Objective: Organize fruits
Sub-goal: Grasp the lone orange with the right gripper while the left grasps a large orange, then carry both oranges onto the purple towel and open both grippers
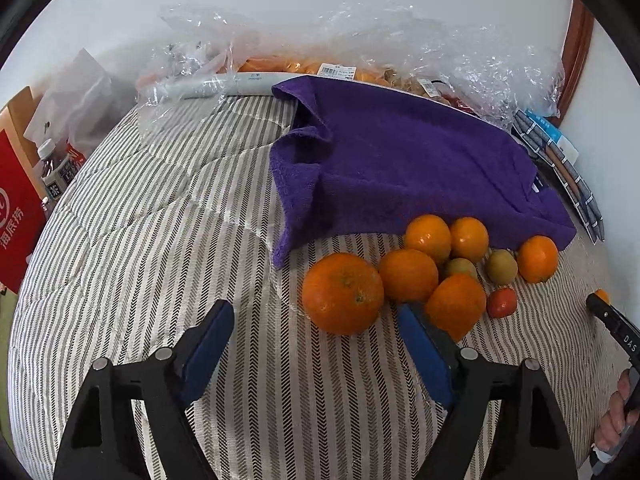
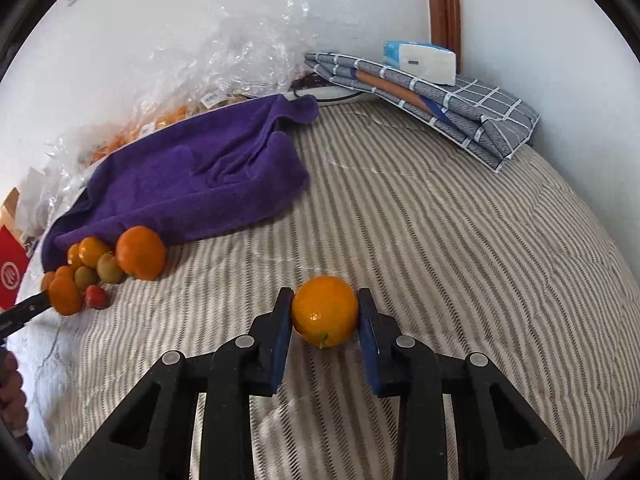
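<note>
On the striped bed cover [image 2: 440, 240], we note our right tool [image 2: 325, 312] closed on a single small orange [image 2: 325, 310], both blue pads touching its sides, well apart from the rest. Our left tool [image 1: 316, 332] stands fairly wide, nothing gripped; its right finger [image 1: 424, 352] sits just beside the fruit pile [image 1: 432, 268]. That pile, oranges, two greenish fruits and one small red fruit [image 1: 502, 302], lies at the edge of a purple towel [image 1: 400, 160]. Crumpled plastic bags [image 1: 440, 52] line the wall.

Behind the left gripper's [image 1: 316, 336] right finger, part of an orange [image 1: 456, 306] hidden; bagged fruit [image 1: 296, 67] blurred beyond.
</note>
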{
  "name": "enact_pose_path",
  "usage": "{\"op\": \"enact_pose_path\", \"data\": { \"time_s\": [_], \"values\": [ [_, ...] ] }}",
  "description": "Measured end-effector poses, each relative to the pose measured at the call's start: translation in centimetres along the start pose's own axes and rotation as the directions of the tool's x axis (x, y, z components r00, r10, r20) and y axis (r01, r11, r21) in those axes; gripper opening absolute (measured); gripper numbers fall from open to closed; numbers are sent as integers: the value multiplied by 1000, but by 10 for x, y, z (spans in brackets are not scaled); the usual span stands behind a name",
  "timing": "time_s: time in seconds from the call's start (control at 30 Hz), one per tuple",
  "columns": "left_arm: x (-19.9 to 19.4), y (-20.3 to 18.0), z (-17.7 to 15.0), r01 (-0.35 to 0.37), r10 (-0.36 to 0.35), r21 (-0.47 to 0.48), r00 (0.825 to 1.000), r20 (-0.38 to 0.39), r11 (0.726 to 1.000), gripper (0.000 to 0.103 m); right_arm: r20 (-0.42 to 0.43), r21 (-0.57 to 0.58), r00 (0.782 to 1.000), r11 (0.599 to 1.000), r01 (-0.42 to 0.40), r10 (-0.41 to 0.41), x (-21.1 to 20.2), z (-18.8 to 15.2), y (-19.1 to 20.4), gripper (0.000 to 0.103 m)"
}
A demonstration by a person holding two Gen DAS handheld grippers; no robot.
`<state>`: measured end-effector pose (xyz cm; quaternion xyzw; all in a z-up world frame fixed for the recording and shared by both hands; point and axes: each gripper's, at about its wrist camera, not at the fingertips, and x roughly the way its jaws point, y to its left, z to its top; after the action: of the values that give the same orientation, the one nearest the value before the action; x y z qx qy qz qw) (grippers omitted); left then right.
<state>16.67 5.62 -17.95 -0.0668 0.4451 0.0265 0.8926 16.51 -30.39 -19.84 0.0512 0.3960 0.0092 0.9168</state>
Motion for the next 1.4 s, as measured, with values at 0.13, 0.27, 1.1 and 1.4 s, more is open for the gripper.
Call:
{"op": "enact_pose_path", "data": {
  "time_s": [0.13, 0.27, 1.1, 1.4],
  "values": [
    [4, 1, 1, 37, -37, -21, 999, 5, 999, 60, 3, -27, 1000, 1000, -15, 15, -7, -5, 14, 31],
    [5, 3, 2, 90, -89, -44, 996, 25, 995, 40, -4, -43, 999, 998, -37, 36, -11, -9, 28, 31],
    [-76, 15, 69, 109, -97, -63, 980, 174, 992, 39, 116, -118, 992, 992, -37, 50, -58, 59, 89, 31],
    [-58, -3, 118, 127, -111, -61, 970, 217, 990, 39, 143, -118, 987, 992, -54, 71, -40, 104, 104, 31]
  ]
}}
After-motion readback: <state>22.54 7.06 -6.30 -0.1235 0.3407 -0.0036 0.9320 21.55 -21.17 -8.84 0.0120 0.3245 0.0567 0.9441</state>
